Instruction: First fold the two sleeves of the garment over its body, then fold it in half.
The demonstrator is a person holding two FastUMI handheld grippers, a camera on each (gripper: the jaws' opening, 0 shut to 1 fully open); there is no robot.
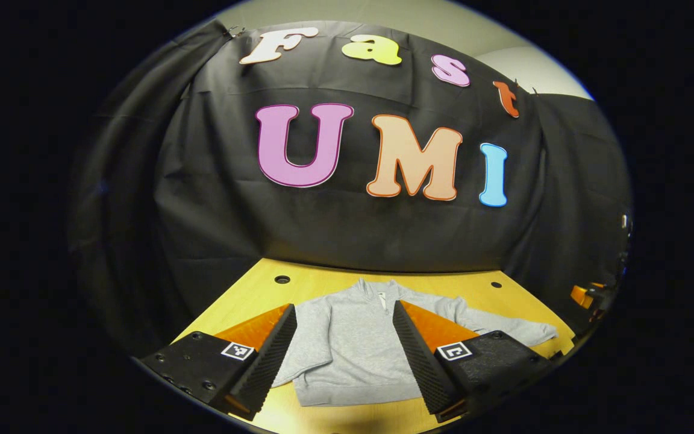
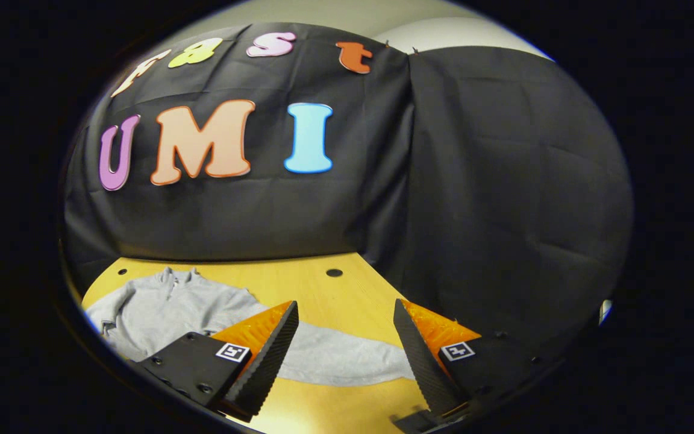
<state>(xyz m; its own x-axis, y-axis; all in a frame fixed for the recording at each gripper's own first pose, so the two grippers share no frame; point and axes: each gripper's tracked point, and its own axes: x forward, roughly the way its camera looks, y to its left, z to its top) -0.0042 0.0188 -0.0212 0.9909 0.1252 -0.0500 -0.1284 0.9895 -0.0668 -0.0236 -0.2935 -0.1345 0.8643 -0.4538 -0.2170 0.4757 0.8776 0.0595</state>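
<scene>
So the yellow table (image 1: 317, 283) carries the grey sweatshirt (image 1: 347, 343) flat, collar toward the back wall, sleeves out, nothing folded yet. Your left gripper (image 1: 344, 352) hovers spread above its body; your right gripper (image 2: 346, 352) is spread over the outstretched sleeve (image 2: 347, 355), probably lined up to pinch it first.

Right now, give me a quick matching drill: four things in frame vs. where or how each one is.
Things:
1. sweatshirt
2. outstretched sleeve
3. left claw
4. table

States:
A. wooden, with round holes
B. open, hovering over the garment's body
C. flat, collar toward the wall
D. lying between the right claw's fingers

Pairs: 1-C, 2-D, 3-B, 4-A
</scene>
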